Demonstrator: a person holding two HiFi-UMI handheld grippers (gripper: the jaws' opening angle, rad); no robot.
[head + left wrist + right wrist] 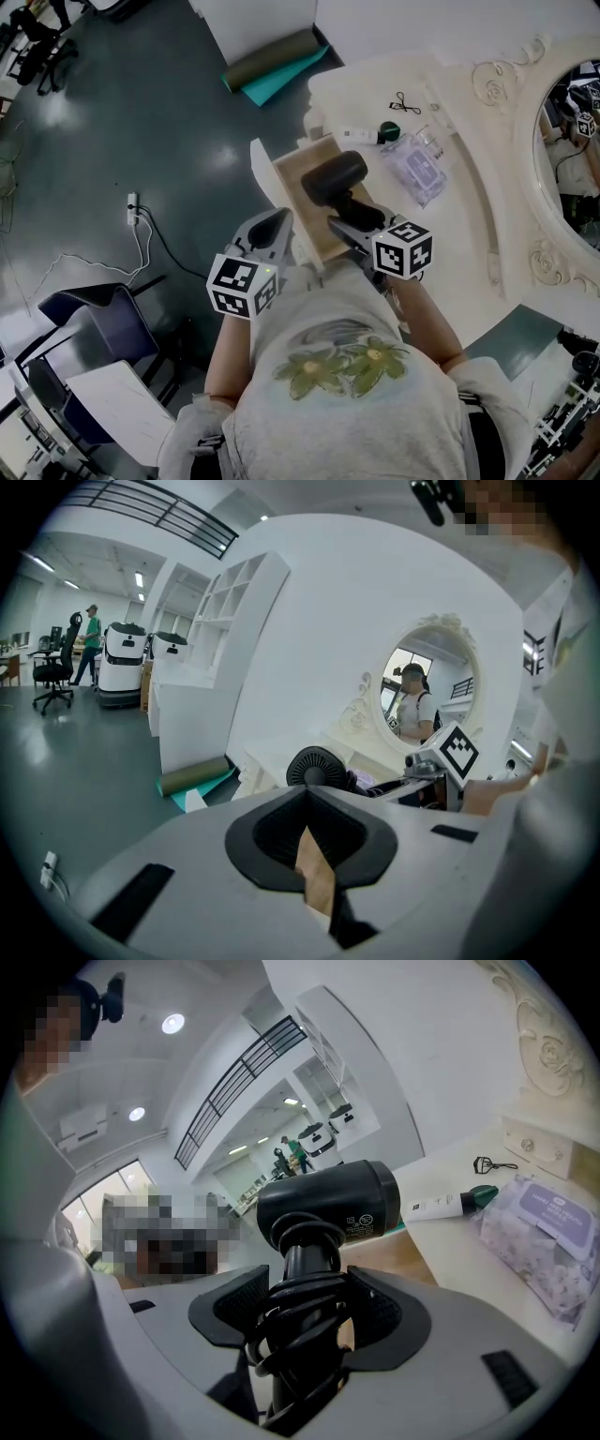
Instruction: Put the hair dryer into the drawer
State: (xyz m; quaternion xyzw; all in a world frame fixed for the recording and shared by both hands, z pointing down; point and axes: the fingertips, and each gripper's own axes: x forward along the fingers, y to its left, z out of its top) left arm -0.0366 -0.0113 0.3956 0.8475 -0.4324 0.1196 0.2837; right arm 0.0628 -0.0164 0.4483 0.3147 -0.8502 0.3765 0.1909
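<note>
The black hair dryer [333,175] hangs over the open wooden drawer [298,169] of the white dressing table [469,244]. My right gripper [345,217] is shut on its handle, with the cord wound round the handle. In the right gripper view the dryer's barrel [328,1202] stands upright above the right gripper [309,1307], and the drawer's wood [422,1269] shows behind. My left gripper [279,225] sits at the drawer's white front panel [265,173]. In the left gripper view the left gripper [309,855] is shut on a thin tan edge, and the dryer's rear grille [317,767] shows beyond.
On the tabletop lie a white tube with a green cap [370,134], a pack of wipes [419,169] and a small black tool [405,101]. An oval mirror [572,122] is at the right. A rolled mat [277,64], a power strip [133,211] and a chair [103,319] are on the floor.
</note>
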